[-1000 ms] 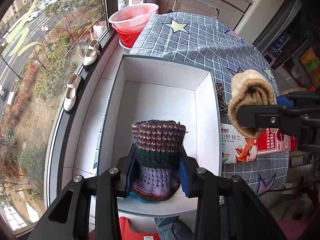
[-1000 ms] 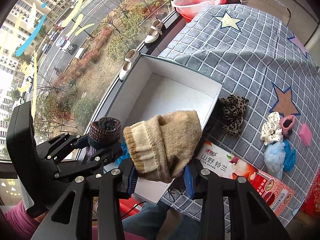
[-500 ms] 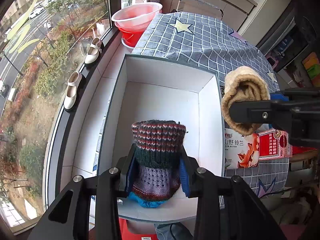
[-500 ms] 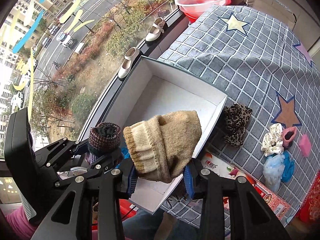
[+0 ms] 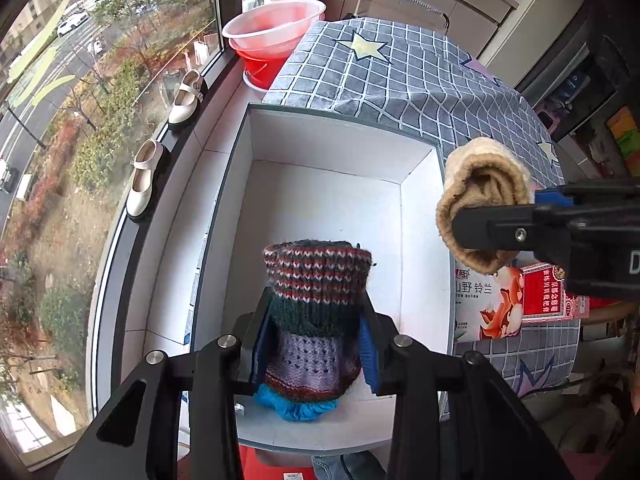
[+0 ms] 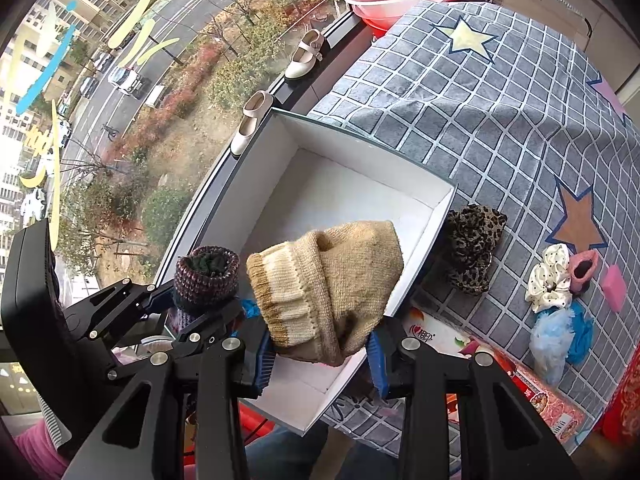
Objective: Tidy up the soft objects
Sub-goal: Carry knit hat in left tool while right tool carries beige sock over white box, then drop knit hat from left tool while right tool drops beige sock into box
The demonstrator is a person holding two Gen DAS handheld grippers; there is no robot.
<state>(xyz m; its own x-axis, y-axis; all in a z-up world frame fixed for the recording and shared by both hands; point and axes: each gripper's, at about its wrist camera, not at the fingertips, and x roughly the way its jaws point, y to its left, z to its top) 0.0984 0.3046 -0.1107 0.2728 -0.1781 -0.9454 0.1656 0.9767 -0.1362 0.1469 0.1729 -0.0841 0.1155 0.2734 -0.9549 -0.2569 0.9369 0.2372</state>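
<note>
My left gripper is shut on a striped knitted sock in dark red, green and purple, with a bit of blue fabric hanging under it, above the near end of an open white box. My right gripper is shut on a tan knitted sock over the box's near right edge. In the left wrist view that tan sock hangs at the right. The right wrist view shows the striped sock at the left.
On the grey checked tablecloth lie a leopard scrunchie, a white dotted scrunchie, pink items and blue fabric. A printed carton lies right of the box. Red basins and white shoes stand by the window.
Both grippers keep their socks. The right gripper with the tan sock has shifted slightly over the box's right edge; the left one has stayed nearly still.
</note>
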